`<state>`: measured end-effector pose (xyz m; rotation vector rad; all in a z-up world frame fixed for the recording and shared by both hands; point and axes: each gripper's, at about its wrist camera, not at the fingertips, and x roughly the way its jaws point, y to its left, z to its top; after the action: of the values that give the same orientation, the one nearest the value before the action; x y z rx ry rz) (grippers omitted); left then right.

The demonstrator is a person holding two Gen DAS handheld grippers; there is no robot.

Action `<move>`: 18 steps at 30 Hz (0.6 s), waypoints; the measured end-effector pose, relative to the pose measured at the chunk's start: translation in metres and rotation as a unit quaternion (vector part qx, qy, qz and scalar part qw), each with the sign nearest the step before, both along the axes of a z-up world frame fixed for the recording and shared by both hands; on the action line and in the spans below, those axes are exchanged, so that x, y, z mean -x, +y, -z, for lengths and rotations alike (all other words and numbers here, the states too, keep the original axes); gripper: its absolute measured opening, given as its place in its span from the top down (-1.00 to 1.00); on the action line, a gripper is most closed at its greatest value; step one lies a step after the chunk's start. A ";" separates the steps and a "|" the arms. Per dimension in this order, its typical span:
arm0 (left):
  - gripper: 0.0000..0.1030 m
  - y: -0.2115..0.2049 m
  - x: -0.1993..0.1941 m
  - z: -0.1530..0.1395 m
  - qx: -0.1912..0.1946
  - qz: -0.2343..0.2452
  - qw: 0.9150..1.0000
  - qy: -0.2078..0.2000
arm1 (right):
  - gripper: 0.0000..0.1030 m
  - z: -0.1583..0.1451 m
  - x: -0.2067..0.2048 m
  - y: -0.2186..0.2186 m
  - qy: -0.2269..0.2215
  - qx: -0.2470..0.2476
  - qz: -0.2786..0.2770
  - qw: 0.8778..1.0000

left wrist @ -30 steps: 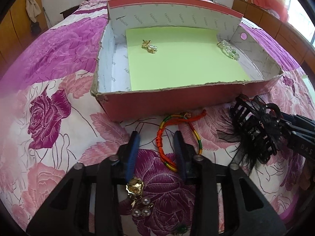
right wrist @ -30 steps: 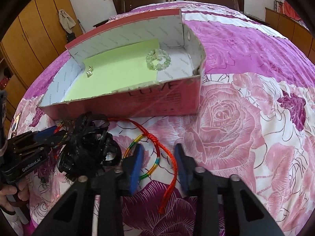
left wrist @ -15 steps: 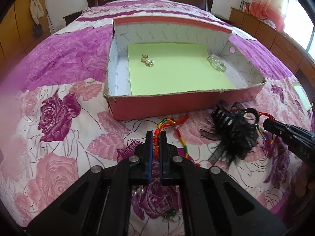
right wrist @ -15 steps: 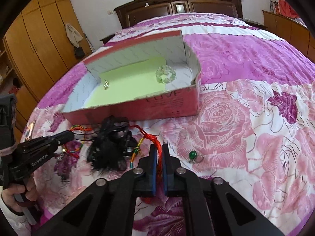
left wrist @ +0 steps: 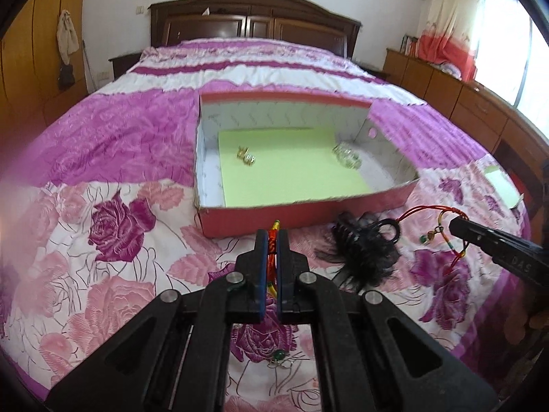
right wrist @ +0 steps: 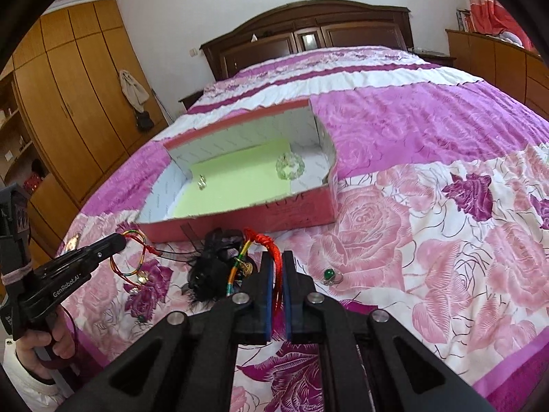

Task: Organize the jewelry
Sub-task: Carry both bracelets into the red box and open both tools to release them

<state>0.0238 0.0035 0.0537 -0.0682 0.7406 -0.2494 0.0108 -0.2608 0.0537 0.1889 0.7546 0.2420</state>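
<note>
Fingers [left wrist: 262, 240] of the left gripper [left wrist: 273, 238], marked "GenRobot.AI", and right gripper [right wrist: 278, 261] now pinch the braided bracelet [right wrist: 266, 240], lifted since earlier

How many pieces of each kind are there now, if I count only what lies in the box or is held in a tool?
Cord bracelets: 2, a rainbow cord bracelet in the left tool and a red cord bracelet in the right tool
Bead bracelet: 1, in the box
Gold earring: 1, in the box
Total: 4

A home bedroom: made bed [left wrist: 260, 79], wooden headboard [left wrist: 255, 17], wardrobes [right wrist: 65, 103].
</note>
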 end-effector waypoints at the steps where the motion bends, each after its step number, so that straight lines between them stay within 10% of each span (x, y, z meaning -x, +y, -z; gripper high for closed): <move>1: 1.00 0.001 0.001 -0.003 0.003 0.002 1.000 -0.005 | 0.88 -0.002 0.002 -0.001 -0.004 -0.002 0.000 1.000; 18: 1.00 -0.003 0.006 -0.044 0.004 -0.013 0.996 -0.090 | 0.88 -0.049 0.018 0.007 -0.120 -0.006 0.005 0.993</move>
<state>0.0174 0.0010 0.0978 -0.0614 0.5597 -0.2310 -0.0076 -0.2541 0.1023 0.1705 0.5131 0.2551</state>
